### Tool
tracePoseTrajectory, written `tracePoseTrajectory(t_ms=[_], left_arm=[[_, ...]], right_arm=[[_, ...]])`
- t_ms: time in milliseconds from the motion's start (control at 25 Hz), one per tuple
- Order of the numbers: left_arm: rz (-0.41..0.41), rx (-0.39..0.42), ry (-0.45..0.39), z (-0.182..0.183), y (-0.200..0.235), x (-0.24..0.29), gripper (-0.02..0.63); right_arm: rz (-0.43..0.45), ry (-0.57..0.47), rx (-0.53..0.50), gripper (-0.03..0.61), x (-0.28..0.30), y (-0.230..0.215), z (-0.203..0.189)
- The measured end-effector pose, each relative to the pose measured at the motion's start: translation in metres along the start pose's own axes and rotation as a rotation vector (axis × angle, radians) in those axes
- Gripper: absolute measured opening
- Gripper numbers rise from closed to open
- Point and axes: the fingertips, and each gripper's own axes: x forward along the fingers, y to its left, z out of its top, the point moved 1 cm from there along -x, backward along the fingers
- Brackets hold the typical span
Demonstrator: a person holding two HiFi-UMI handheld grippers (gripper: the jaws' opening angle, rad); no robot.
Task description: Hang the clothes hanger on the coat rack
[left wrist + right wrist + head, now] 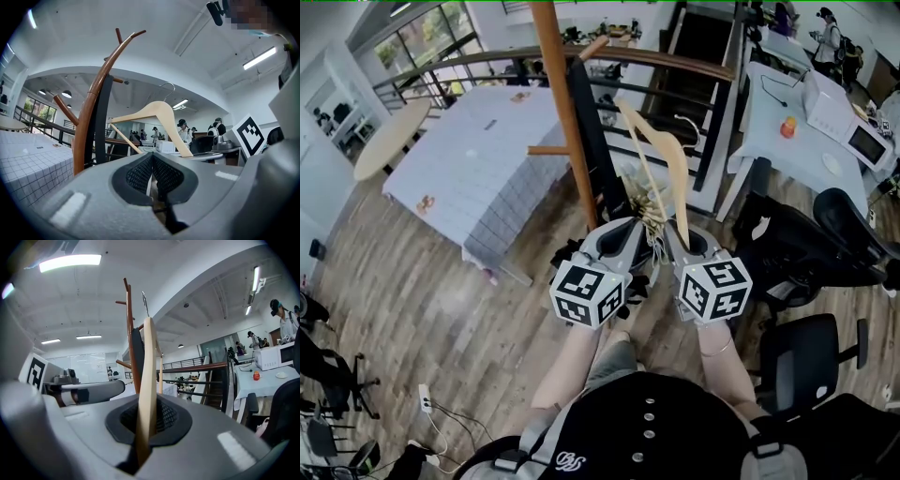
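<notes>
A pale wooden clothes hanger (661, 155) stands on edge in front of me, with my right gripper (680, 242) shut on the lower end of one arm. In the right gripper view that arm (147, 380) rises straight up between the pads. The brown wooden coat rack (558, 94) stands just beyond and left of the hanger, a dark garment hanging down its pole. My left gripper (626, 242) sits beside the right one, jaws shut with nothing in them. From the left gripper (152, 159) view, the hanger (154, 112) and its metal hook (166, 86) float right of the rack (91, 122), apart from its pegs.
A table under a checked cloth (478, 159) lies left of the rack. A dark railing (675, 66) and a stairwell run behind it. Black office chairs (806, 253) crowd the right, near a white table (769, 131) with a microwave. People stand at the far back.
</notes>
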Motion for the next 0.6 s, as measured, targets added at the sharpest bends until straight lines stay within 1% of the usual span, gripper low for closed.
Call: tracePoseTrajectory(t_ms=[200,400,600], left_arm=[[-0.002,-0.003,0.005,0.004,0.015,0.009,0.000],[-0.024,0.006,-0.003,0.015,0.027,0.021,0.000],[-0.037,-0.013,-0.041,0.032,0.039,0.031,-0.001]], right_arm=[[0.001,0.006,-0.001,-0.002,0.014,-0.001,0.004],[0.003,0.005,-0.018,-0.002,0.033,-0.006,0.019],[0.015,-0.010,-0.031,-0.002,0.050,-0.009,0.034]])
